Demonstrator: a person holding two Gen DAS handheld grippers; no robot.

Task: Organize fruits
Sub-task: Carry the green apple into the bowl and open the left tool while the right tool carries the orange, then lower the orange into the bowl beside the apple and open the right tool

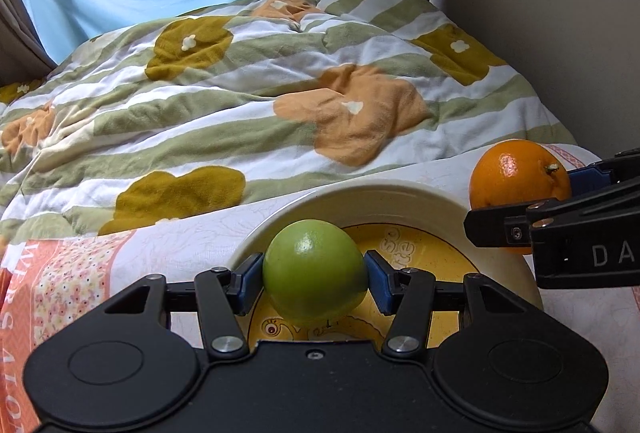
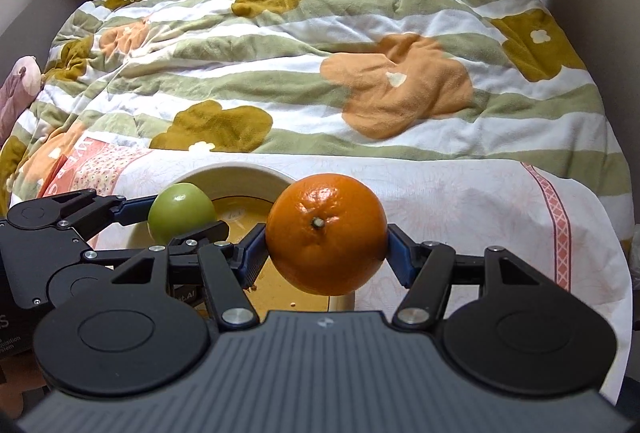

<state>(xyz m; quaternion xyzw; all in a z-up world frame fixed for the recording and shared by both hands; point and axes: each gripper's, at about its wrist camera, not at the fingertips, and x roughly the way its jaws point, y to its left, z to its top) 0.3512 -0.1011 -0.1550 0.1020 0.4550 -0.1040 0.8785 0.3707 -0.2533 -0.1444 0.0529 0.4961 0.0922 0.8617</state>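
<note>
Fruit is in both grips, held over a bowl point(image 1: 400, 193) that sits on a pale cloth point(image 2: 460, 201) near the foot edge of the bed point(image 2: 320, 53). At the left, the left gripper point(image 1: 315, 277) has its jaws closed on a green apple point(image 1: 315, 273), blue pads pressing its two sides; the apple hangs above the bowl's yellow bottom, inside the near rim. To the right, the right gripper point(image 2: 326, 251) has its jaws clamped on an orange point(image 2: 326, 233), stem end facing the camera. The orange seems to hang at the bowl's right rim, partly over the cloth rather than the hollow, though the fisheye makes that hard to settle.

The step in hand looks like setting both fruits in the bowl. To do it well, the apple should go low toward the bottom before the jaws part, so it does not bounce or roll. The orange likely needs to come further left, clear over the rim, and land beside the apple rather than on it. The two grippers are close together, so releasing one at a time would avoid a knock. The soft bed may let the bowl tip under a hard push.
</note>
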